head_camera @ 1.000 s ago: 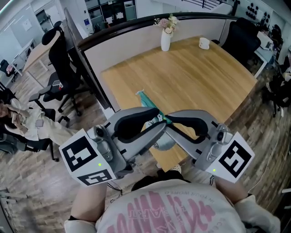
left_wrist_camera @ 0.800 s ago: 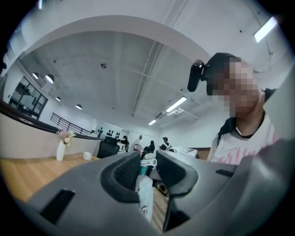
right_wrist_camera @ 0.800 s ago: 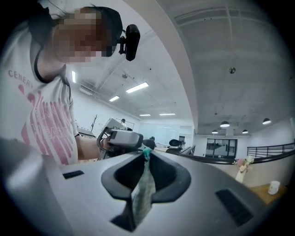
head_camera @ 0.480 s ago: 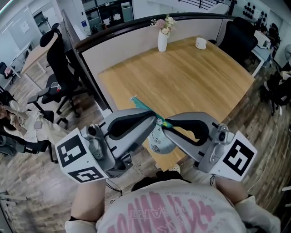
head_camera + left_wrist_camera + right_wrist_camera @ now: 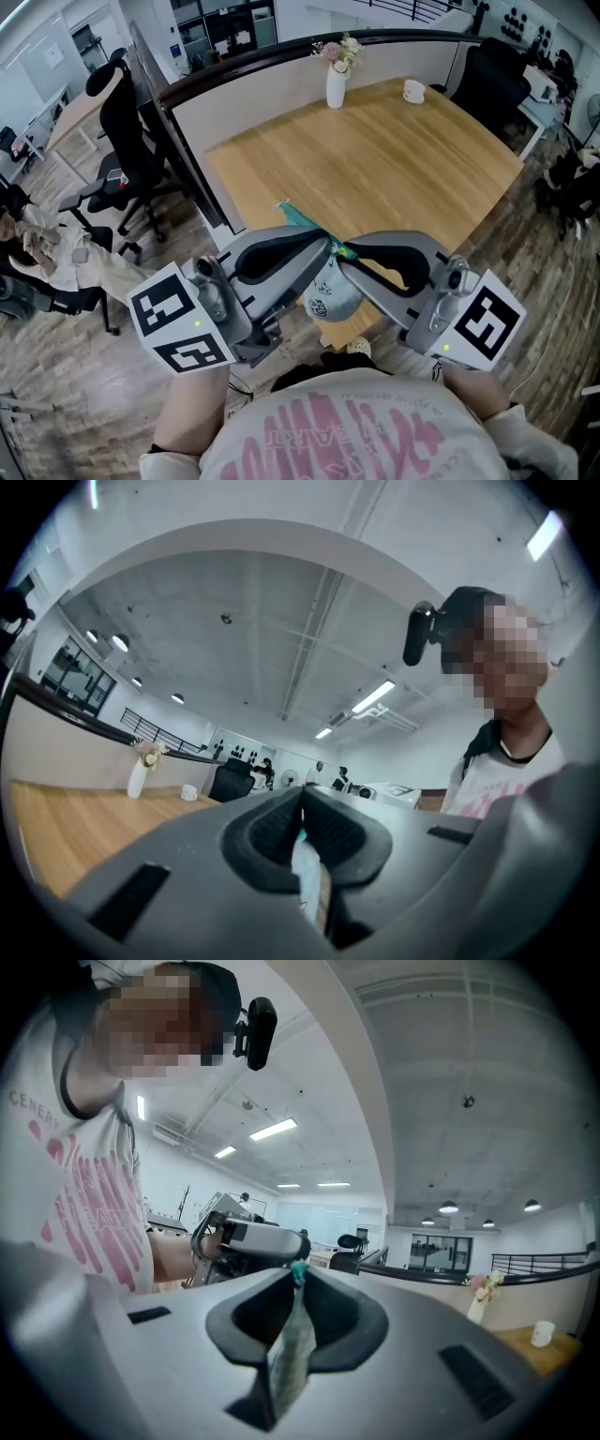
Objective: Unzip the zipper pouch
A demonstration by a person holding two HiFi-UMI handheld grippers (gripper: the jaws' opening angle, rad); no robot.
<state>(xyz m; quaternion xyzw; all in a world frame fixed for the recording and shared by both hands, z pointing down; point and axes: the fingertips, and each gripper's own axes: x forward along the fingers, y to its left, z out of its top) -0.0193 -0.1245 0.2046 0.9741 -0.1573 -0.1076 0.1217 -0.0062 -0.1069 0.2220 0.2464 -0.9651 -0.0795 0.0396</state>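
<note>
Left tongs (image 5: 326, 246), right tongs (image 5: 343, 251): apparently both tight on zipper pouch (image 5: 330, 296)

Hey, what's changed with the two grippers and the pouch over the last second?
The left gripper has just been closing its jaws and is now shut on the pale, teal-trimmed fabric zipper pouch. The right gripper stayed clamped on it, and the pouch hangs between them as before.

A wooden table (image 5: 394, 169) bears a white vase (image 5: 336, 84), office chair (image 5: 120, 112) beside.
</note>
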